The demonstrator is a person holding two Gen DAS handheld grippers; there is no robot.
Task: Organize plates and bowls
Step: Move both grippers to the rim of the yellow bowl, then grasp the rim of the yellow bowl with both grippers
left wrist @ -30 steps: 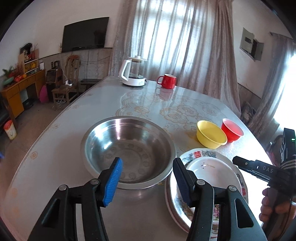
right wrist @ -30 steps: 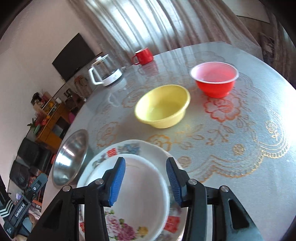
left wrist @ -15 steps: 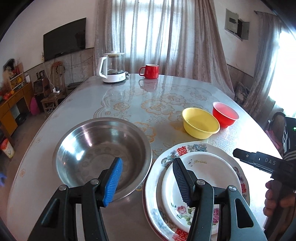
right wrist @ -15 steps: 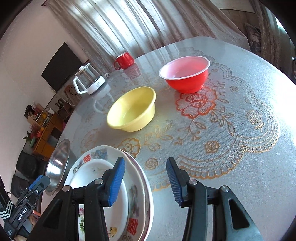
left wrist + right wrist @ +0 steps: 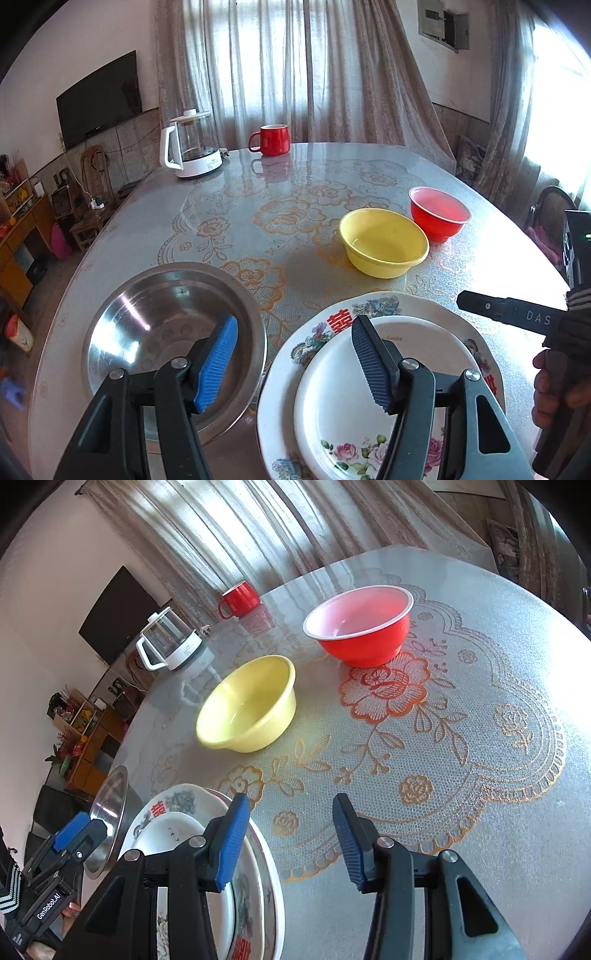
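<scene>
on the table [image 5: 295,206], the left gripper [image 5: 291,360], jaws just widened and empty, hangs between steel bowl [image 5: 147,317] and 2 stacked plates [image 5: 424,314]. the right gripper [image 5: 288,840] gapes empty; best centred squarely over the yellow bowl [image 5: 247,705] rim before closing.

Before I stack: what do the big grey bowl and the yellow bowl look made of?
Big grey bowl: likely stainless steel, polished, with mirror-like glare and a thin rolled rim. Yellow bowl: probably plastic, smooth and faintly translucent, with a soft sheen and a moulded lip.
</scene>
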